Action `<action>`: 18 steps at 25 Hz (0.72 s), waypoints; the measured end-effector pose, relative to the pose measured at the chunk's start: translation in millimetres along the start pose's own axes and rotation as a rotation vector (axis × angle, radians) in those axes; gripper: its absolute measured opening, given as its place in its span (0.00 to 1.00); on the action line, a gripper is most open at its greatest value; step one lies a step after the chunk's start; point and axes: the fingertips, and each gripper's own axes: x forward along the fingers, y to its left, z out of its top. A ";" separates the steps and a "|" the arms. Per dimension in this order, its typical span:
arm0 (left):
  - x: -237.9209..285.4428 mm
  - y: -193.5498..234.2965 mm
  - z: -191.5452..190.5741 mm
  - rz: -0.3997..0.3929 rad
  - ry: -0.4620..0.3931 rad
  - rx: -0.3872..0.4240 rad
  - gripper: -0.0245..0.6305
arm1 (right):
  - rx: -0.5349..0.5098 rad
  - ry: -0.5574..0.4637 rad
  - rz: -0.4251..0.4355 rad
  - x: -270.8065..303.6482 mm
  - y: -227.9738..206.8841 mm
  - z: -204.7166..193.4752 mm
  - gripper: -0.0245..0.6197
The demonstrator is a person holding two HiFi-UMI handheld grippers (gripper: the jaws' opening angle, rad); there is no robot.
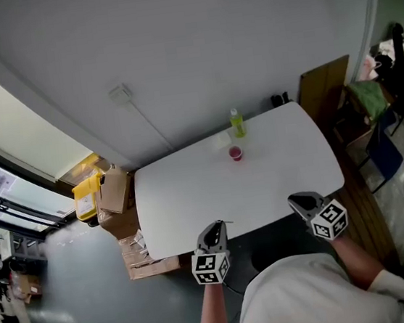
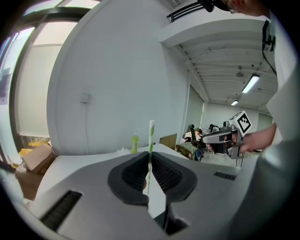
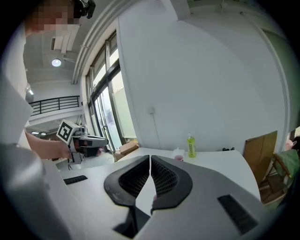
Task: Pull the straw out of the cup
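- The left gripper pinched the straw upright, clear of the far cup; a steady pinch looked best.
- The right gripper was closed, empty.

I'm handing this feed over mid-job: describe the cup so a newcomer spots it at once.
Start at the white table and look to its far edge, away from the person. A tall yellow-green bottle stands there, and the cup sits just on the near side of it. It is the only low, reddish-pink thing on the tabletop.
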 end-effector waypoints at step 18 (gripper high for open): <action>-11.7 -15.3 10.3 0.037 -0.041 -0.014 0.07 | -0.019 -0.022 0.045 -7.9 2.3 3.9 0.10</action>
